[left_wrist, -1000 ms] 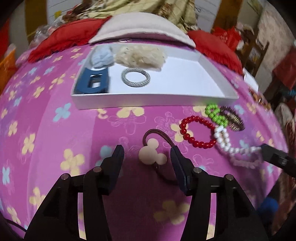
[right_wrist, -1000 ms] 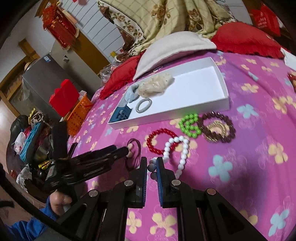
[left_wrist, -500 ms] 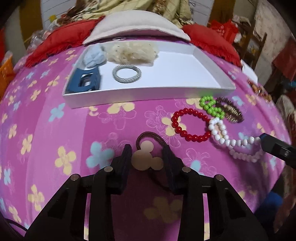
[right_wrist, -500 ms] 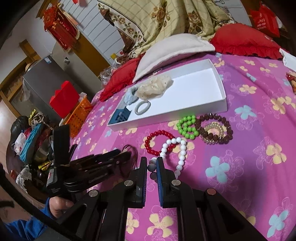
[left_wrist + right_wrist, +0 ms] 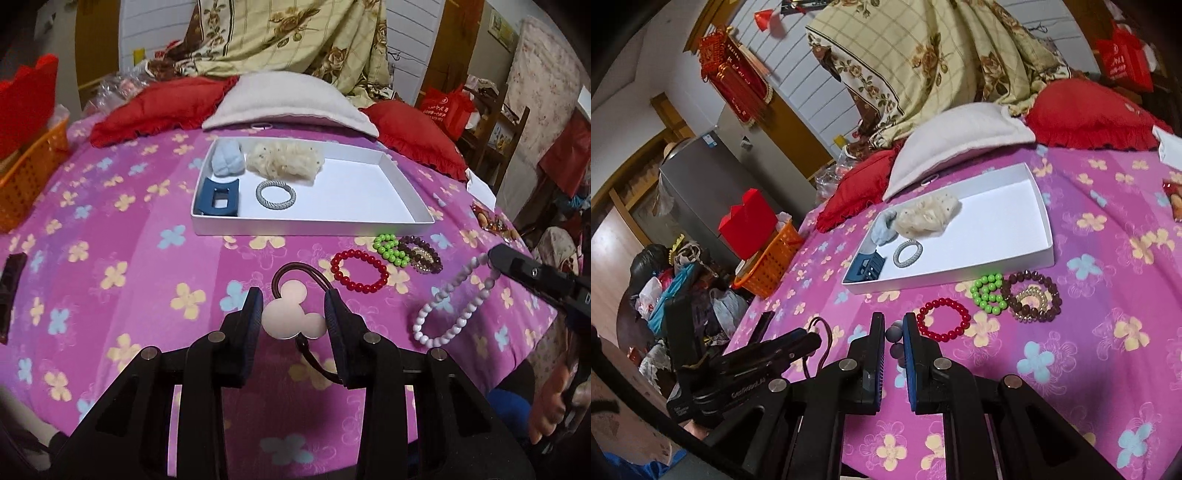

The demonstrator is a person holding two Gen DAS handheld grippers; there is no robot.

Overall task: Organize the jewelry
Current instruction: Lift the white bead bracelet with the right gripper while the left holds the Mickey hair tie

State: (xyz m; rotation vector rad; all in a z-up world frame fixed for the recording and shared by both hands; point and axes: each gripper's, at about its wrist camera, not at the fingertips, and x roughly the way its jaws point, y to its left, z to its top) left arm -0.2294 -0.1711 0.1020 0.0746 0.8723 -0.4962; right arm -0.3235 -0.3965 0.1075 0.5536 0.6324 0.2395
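- Already in the white tray [image 5: 314, 223]: a blue hair claw [image 5: 218, 197], a pale blue scrunchie [image 5: 228, 159], a cream scrunchie [image 5: 284, 159] and a silver-grey ring-shaped tie [image 5: 276, 195], all gathered at its left end; the rest of the tray is bare.
- The left gripper [image 5: 294, 317] has its jaws partly closed on a hair tie with a mouse-head charm [image 5: 293, 317]; the pads press the charm's two sides and its brown elastic loops above and trails below.
- The right gripper [image 5: 894, 338] has its jaws nearly shut on a white bead bracelet [image 5: 454, 306], which dangles clear of the bedspread [image 5: 110, 258].
- Left on the bedspread, just in front of the tray: a red bead bracelet [image 5: 359, 270], a green bead bracelet [image 5: 390, 249] and a dark brown and gold bracelet [image 5: 423, 254].
- Judged so: roughly half done, with two pieces in hand and three unpicked.
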